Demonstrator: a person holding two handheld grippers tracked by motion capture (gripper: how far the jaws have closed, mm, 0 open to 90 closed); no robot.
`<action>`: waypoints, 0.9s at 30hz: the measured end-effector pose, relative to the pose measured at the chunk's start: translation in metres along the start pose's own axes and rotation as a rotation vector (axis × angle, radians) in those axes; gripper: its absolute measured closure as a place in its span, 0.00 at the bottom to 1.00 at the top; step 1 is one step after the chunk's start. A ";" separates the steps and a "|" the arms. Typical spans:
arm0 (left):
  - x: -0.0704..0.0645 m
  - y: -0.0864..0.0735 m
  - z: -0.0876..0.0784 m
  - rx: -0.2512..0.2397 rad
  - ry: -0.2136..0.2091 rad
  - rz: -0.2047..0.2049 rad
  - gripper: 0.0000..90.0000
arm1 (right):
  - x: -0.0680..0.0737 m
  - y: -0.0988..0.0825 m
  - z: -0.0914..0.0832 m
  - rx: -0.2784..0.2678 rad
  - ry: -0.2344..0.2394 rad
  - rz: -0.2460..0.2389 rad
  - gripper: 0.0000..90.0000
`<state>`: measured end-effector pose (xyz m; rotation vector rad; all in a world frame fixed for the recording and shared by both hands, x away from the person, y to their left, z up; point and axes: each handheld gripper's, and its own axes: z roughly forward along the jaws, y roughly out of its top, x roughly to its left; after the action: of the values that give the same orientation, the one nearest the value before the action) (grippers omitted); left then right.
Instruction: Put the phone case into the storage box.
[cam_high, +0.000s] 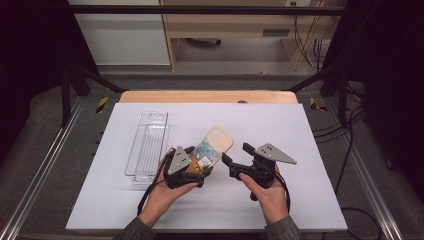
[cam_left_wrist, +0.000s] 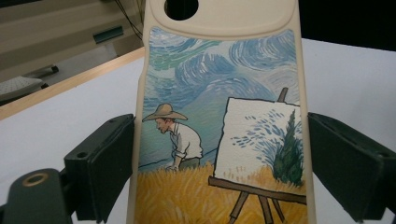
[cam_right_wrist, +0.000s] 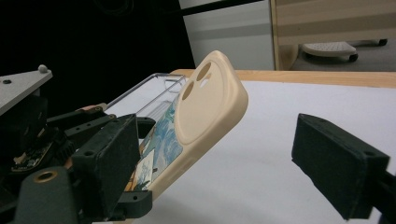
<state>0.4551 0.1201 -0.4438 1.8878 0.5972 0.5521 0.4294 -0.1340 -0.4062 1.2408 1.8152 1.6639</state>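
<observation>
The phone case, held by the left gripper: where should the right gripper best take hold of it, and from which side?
Probably the free camera end of the phone case. The left gripper clamps the lower part by its long edges, so the beige upper end juts up, tilted above the table. The open right gripper could come from its own side and close across the thin rims.

No words, brands or numbers can be read anywhere; the phone case (cam_left_wrist: 219, 116) carries only a painted picture, without lettering.
</observation>
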 end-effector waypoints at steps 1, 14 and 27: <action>-0.001 0.000 0.000 -0.006 -0.002 -0.001 0.12 | -0.001 -0.001 0.001 -0.002 0.002 0.009 0.19; -0.010 0.002 0.002 -0.012 -0.023 0.022 0.12 | -0.007 0.001 0.015 0.009 0.041 0.090 0.32; -0.017 0.003 0.003 -0.026 -0.052 0.034 0.12 | -0.006 -0.002 0.019 0.021 0.096 0.110 0.54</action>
<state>0.4444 0.1068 -0.4442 1.8844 0.5228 0.5288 0.4464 -0.1269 -0.4140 1.3121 1.8550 1.7971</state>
